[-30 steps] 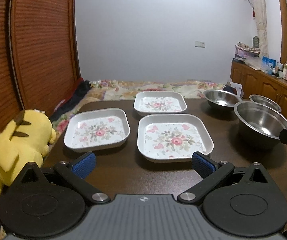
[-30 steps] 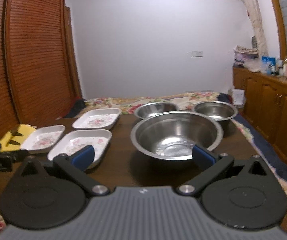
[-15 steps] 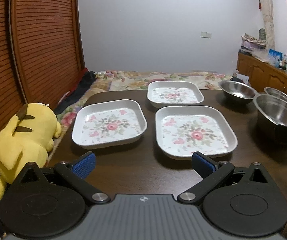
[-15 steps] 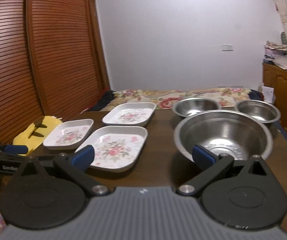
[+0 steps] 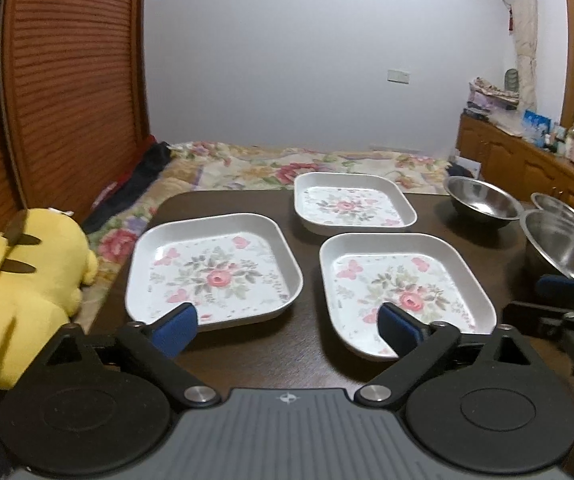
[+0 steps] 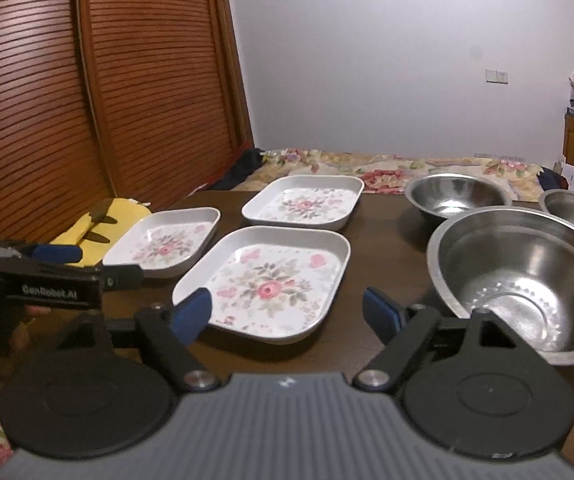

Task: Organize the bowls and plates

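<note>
- Both my grippers have moved in toward the dark table (image 5: pixel 247 360) since a second ago.
- My left gripper (image 5: pixel 287 330) is closing, nothing between its jaws; the left floral plate (image 5: pixel 213 270) lies just ahead.
- My right gripper (image 6: pixel 287 314) is closing too, around the near floral plate (image 6: pixel 265 280), not yet pinching it.
- The steel bowls (image 6: pixel 523 276) sit unstacked at right, so sorting is only starting.

Table (image 5: pixel 247 360): plates (image 5: pixel 215 268), bowls (image 6: pixel 527 276)

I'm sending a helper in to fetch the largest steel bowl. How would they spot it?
Start at the dark wooden table; three flowered plates sit on its left half, three steel bowls on its right. The largest bowl is the one nearest the front edge, wider and deeper than the two smaller bowls behind it.
</note>
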Demonstrator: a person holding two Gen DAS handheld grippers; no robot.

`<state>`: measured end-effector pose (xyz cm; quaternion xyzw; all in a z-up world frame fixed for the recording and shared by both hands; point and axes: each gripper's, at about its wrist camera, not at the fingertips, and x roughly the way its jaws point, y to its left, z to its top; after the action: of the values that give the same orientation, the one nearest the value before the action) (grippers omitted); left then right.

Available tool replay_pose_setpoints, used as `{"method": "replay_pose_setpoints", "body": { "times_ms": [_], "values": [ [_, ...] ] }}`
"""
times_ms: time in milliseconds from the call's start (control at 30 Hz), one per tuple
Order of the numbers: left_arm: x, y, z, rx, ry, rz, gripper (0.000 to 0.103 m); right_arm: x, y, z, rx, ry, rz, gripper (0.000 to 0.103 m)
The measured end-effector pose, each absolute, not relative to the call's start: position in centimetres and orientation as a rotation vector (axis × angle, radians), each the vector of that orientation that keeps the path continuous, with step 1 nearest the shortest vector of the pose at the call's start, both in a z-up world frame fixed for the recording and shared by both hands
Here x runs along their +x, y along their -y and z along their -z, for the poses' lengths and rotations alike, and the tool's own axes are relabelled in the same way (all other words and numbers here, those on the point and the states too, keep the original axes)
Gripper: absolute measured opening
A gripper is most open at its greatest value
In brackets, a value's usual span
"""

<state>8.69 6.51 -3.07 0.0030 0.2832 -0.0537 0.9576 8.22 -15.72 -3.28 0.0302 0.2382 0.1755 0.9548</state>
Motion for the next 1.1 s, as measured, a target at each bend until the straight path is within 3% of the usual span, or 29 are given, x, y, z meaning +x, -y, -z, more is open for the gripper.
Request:
{"method": "replay_pose_setpoints", "body": {
  "times_ms": [233,600,967,1100],
  "values": [
    [10.2,-5.9,3.8,-0.012,-0.606,0.162,0.08,10.0,14.8,4.0,0.041,-0.524,-0.346,0.06],
    [12.0,-4.7,5.6,-0.011,-0.657,0.204,0.06,11.6,15.0,5.3,0.062,-0.567,-0.303,0.048],
    [13.1,-4.6,6.4,-0.031,-0.68,0.218,0.032,12.9,15.3,6.3,0.103,-0.606,-0.293,0.035],
    [13.3,-4.4,6.7,-0.02,-0.68,0.214,0.031,13.2,15.6,6.6,0.123,-0.619,-0.291,0.032]
  ]
}}
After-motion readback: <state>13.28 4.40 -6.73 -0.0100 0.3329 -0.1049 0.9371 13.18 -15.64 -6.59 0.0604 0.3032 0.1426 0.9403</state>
